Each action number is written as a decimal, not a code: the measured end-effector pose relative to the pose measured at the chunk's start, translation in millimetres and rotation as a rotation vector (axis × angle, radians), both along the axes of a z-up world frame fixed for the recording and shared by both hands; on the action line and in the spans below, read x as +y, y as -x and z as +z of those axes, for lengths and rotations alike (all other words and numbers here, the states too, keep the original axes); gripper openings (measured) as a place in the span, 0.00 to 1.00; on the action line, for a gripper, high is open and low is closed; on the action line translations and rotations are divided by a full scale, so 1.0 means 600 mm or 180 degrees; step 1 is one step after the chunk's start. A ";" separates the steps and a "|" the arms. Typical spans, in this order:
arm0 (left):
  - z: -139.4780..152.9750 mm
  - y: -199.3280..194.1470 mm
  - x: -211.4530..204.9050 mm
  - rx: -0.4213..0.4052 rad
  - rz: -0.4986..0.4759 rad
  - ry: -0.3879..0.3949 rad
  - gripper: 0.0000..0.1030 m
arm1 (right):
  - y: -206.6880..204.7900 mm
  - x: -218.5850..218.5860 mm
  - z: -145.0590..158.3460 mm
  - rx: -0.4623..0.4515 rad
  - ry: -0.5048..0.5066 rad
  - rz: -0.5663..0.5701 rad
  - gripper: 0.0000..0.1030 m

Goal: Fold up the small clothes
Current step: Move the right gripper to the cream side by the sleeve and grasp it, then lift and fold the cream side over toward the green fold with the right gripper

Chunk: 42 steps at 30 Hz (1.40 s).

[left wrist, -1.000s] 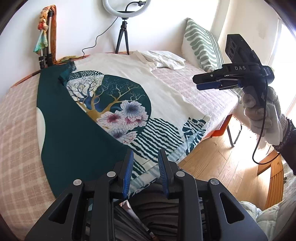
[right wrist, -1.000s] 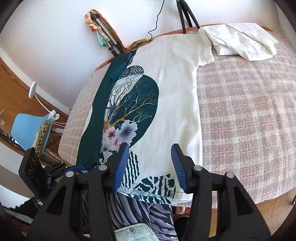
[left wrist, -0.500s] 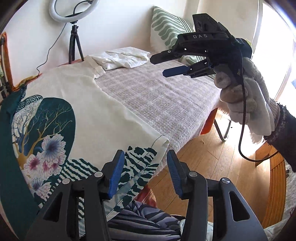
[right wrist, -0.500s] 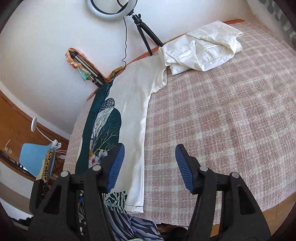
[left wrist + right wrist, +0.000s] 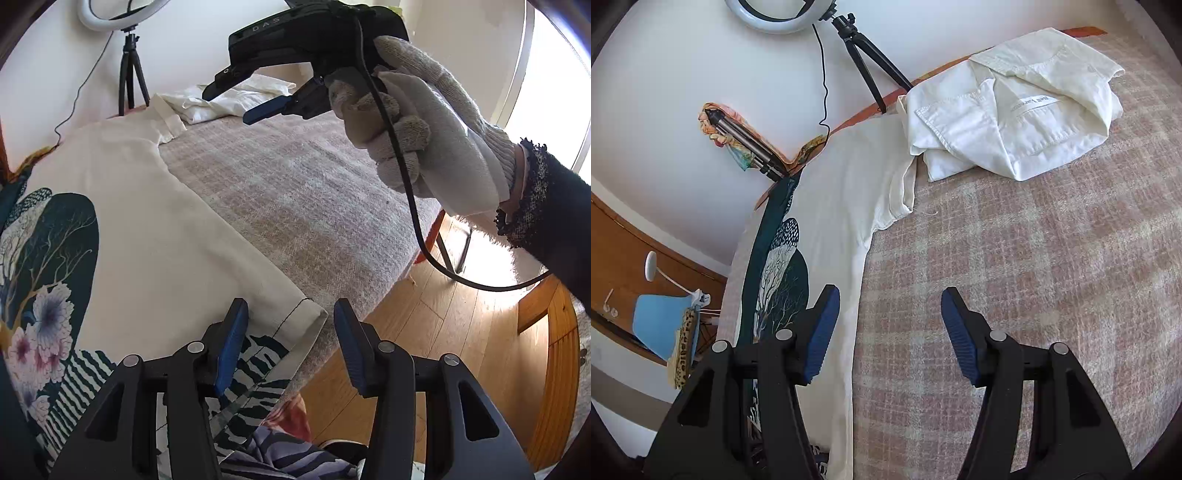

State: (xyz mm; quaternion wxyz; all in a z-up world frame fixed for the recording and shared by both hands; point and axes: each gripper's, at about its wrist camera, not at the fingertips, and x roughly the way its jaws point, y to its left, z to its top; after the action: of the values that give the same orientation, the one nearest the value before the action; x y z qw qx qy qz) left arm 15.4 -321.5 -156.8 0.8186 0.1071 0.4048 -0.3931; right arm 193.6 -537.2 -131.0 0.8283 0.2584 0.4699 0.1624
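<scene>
A cream T-shirt [image 5: 140,221] with a dark green tree-and-flower print lies flat on the checked bed; it also shows in the right wrist view [image 5: 846,206]. My left gripper [image 5: 288,339] is open and empty, hovering over the shirt's near hem corner [image 5: 310,314] at the bed's edge. My right gripper [image 5: 886,325] is open and empty above the shirt's right side edge and the bedspread; it shows held in a gloved hand in the left wrist view [image 5: 240,96]. A folded white shirt [image 5: 1012,99] lies at the far side of the bed.
The pink checked bedspread [image 5: 1034,258] covers the bed. A ring light on a tripod [image 5: 857,40] stands against the wall. A blue chair [image 5: 661,321] stands to the left. Wooden floor [image 5: 461,332] lies beyond the bed's near edge. Striped clothing [image 5: 273,450] is below my left gripper.
Both grippers have swung right along the shirt. The left one now sits over the hem corner with wider jaws. The right one has moved farther over the bed, toward the sleeve.
</scene>
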 end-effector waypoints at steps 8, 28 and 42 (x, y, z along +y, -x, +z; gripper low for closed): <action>-0.004 -0.036 0.044 0.0375 0.0157 0.0538 0.04 | -0.100 0.033 -0.025 0.0150 0.0195 -0.0014 0.58; 0.039 -0.045 0.100 0.0337 0.0340 0.0896 0.03 | -0.213 0.097 -0.042 0.0351 0.0094 -0.0264 0.08; 0.036 -0.029 0.196 0.0353 0.0486 0.1030 0.03 | -0.241 0.294 0.067 -0.0068 0.0659 0.0327 0.07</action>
State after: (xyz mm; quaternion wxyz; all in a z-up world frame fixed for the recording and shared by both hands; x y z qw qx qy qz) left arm 32.8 -203.6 -135.3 0.8291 -0.0788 0.3878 -0.3951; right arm 338.4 -360.7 -90.6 0.8461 0.1454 0.4879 0.1580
